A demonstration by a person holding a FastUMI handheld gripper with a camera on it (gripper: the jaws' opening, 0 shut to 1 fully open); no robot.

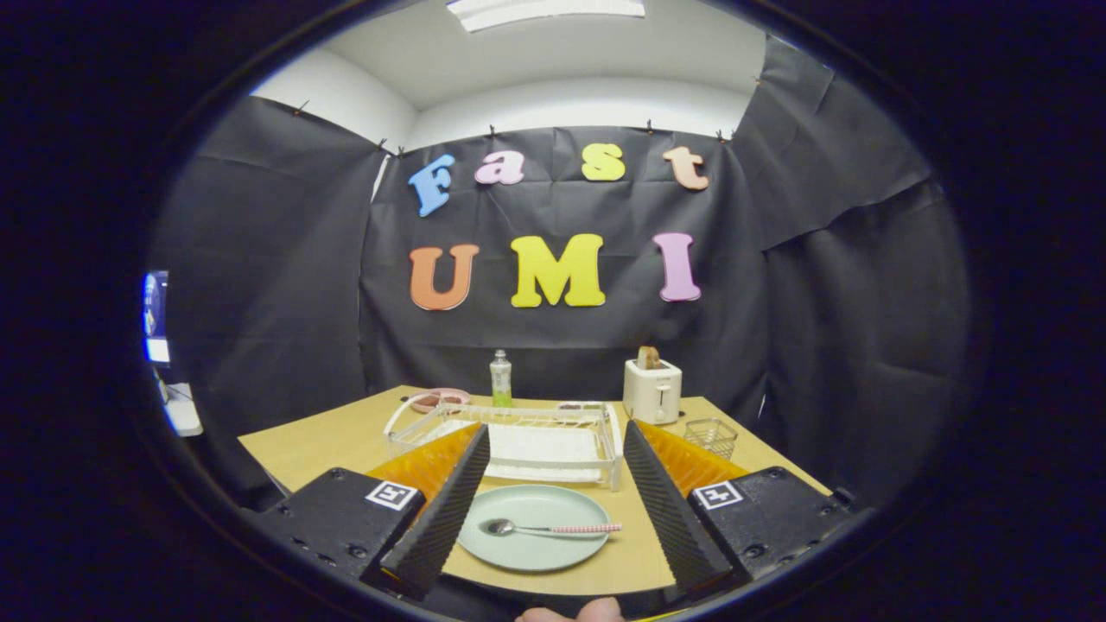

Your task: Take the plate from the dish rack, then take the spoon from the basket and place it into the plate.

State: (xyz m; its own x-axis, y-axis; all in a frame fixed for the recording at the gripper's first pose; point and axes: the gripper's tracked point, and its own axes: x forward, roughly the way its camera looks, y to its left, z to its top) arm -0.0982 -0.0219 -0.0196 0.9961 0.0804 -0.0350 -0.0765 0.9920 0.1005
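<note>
Spoon (pixel 548 528) and plate (pixel 533 538) sit low in the centre of the frame, between our two fingers (pixel 436 518). The spoon lies flat across the pale green plate, bowl toward the left, patterned handle reaching to the plate's right rim. The plate rests on the counter (pixel 311 445) just in front of the white dish rack (pixel 510 432), which stands a little higher in the frame.

Our fingers stand wide apart, one at each side of the plate, and grip nothing. From how things lie, we judge both steps done: plate out of the rack, spoon on it.

We judge the spoon light, stiff and smooth, apt to slide on the glazed surface or twist between the pads. Its slim handle, about midway along, is the place we would take hold. The plate looks rigid and breakable, best taken by its rim.

Right of the rack, the small wire basket (pixel 711 436) stands near a white toaster (pixel 652 390). A bottle (pixel 500 378) and a pink dish (pixel 436 399) sit behind the rack.
</note>
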